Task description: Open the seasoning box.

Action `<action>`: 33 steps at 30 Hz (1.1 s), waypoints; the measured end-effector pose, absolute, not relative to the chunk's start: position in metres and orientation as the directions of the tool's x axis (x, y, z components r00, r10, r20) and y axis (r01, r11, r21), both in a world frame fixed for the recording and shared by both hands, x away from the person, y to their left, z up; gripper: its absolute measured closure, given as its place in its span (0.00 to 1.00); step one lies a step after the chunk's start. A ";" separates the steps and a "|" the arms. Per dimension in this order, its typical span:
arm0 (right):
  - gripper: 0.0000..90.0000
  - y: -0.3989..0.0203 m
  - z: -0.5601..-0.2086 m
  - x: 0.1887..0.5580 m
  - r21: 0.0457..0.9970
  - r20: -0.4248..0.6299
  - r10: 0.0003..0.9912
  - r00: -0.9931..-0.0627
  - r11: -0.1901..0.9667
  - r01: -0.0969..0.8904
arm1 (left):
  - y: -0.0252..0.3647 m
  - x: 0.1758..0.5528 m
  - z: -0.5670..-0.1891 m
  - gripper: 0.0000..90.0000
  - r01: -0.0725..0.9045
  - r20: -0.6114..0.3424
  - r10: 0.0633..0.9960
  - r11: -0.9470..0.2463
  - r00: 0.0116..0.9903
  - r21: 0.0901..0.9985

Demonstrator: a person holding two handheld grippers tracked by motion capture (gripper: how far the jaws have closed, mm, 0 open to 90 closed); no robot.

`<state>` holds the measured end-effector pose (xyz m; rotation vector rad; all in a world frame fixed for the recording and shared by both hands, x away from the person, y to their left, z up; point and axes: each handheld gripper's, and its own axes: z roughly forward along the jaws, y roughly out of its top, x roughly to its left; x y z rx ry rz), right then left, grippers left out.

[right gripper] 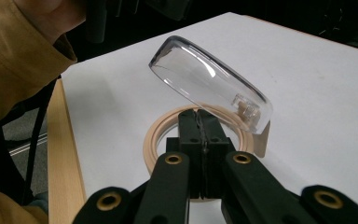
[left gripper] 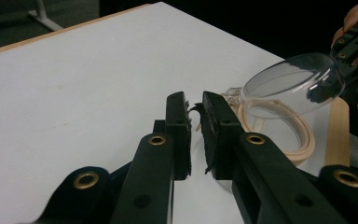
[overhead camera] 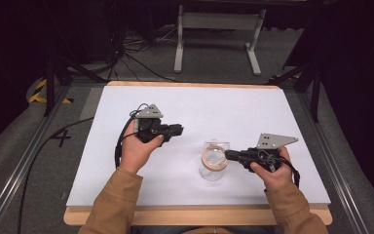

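A clear jar [overhead camera: 212, 169] with a tan seal ring [right gripper: 153, 136] stands on the white table right of centre. Its clear hinged lid [right gripper: 205, 77] is tilted up, with the hinge on the side away from my right gripper. My right gripper [overhead camera: 227, 155] reaches the jar's mouth from the right. In its own view the right gripper [right gripper: 199, 114] has its jaws pressed together beneath the raised lid, and I see nothing between them. My left gripper [overhead camera: 181, 129] is held left of the jar, apart from it. The left gripper [left gripper: 193, 100] has a narrow gap between its jaws, with nothing in it.
The white table top [overhead camera: 199, 102] has a wooden front edge [overhead camera: 195, 214]. A white stand [overhead camera: 219, 34] and cables [overhead camera: 136, 58] are on the floor beyond the table. A person's tan sleeves [overhead camera: 112, 204] come in from the bottom.
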<state>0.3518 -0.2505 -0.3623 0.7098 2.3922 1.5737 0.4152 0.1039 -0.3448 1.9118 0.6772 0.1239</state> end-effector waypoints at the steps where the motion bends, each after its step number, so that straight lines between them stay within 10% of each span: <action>1: 1.00 -0.251 -0.362 0.352 0.903 0.100 0.488 -0.867 0.321 0.285 | 0.108 0.413 -0.345 0.90 0.410 -0.222 0.519 -0.281 0.825 0.867; 33: 1.00 -0.254 -0.363 0.385 0.910 0.087 0.544 -0.834 0.297 0.289 | 0.152 0.393 -0.352 0.83 0.461 -0.232 0.598 -0.263 0.767 0.847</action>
